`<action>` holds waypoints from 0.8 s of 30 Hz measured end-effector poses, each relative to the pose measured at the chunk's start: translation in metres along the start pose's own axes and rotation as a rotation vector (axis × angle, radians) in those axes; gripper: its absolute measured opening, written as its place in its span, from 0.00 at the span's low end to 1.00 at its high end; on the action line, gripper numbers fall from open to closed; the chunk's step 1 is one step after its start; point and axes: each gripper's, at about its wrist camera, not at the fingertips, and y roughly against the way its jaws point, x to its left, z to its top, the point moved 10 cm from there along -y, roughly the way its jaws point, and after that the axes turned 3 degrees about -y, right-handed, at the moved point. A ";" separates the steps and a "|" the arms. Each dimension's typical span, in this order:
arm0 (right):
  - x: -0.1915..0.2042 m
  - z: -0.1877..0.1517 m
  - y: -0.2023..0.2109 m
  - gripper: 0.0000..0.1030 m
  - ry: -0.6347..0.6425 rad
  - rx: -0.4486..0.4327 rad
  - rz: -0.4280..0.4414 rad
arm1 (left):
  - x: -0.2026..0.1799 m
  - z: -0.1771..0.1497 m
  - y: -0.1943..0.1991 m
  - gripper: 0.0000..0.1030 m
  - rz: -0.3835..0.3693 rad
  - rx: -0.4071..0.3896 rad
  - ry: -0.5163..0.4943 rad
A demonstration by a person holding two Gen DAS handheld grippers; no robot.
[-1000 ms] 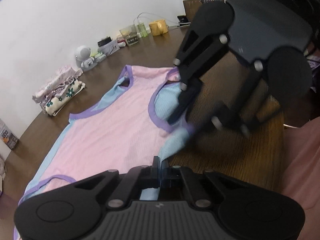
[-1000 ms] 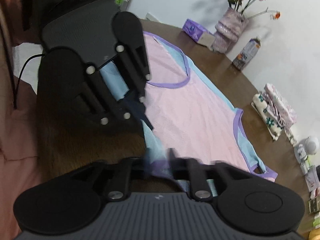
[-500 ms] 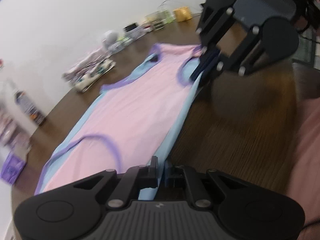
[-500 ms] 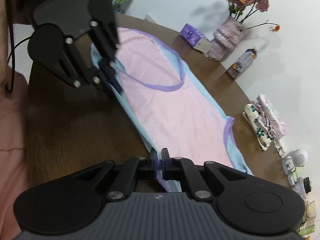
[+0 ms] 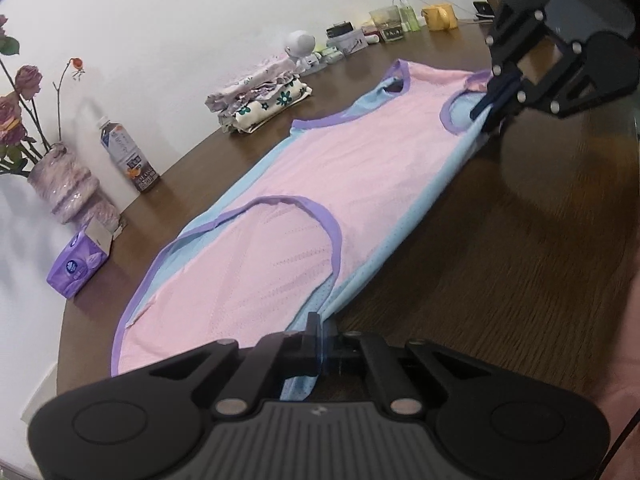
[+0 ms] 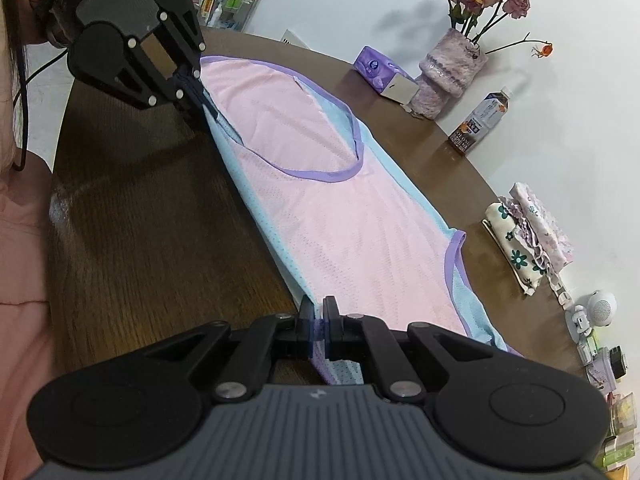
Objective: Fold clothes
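A pink vest [image 5: 340,184] with light blue sides and purple trim lay stretched flat along the brown wooden table [image 5: 520,248], its near long edge pulled taut between the two grippers. The left gripper [image 5: 320,332] was clamped on the blue edge at one end, and the right gripper [image 6: 319,314] was clamped on the same edge at the other end. Beyond the vest, by the white wall, sat a folded pile of flowered clothes [image 5: 260,100], a drink bottle [image 5: 128,156], a vase of dried roses [image 6: 452,68] and a purple tissue pack [image 5: 78,266]. A pink sleeve [image 6: 16,240] showed at the table's near side.
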 end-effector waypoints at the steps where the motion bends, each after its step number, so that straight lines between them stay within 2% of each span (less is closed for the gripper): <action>1: -0.001 0.000 0.000 0.03 0.000 0.002 0.003 | 0.001 0.001 0.001 0.00 -0.001 -0.004 0.003; 8: -0.033 0.016 -0.005 0.03 0.000 0.003 -0.003 | 0.021 0.026 -0.002 0.00 -0.055 0.005 -0.033; 15: -0.072 0.025 -0.054 0.04 -0.076 0.041 0.098 | 0.058 0.049 -0.063 0.01 -0.196 0.105 0.105; 18: -0.078 0.018 -0.070 0.04 -0.152 0.048 0.160 | 0.061 0.045 -0.084 0.07 -0.261 0.141 0.165; 21: -0.086 0.012 -0.076 0.04 -0.248 0.029 0.204 | 0.071 0.042 -0.089 0.16 -0.291 0.125 0.253; 23: -0.093 0.008 -0.077 0.06 -0.312 0.014 0.228 | 0.080 0.037 -0.089 0.29 -0.295 0.115 0.300; 24: -0.096 0.006 -0.077 0.06 -0.348 0.008 0.245 | 0.084 0.033 -0.089 0.31 -0.292 0.113 0.320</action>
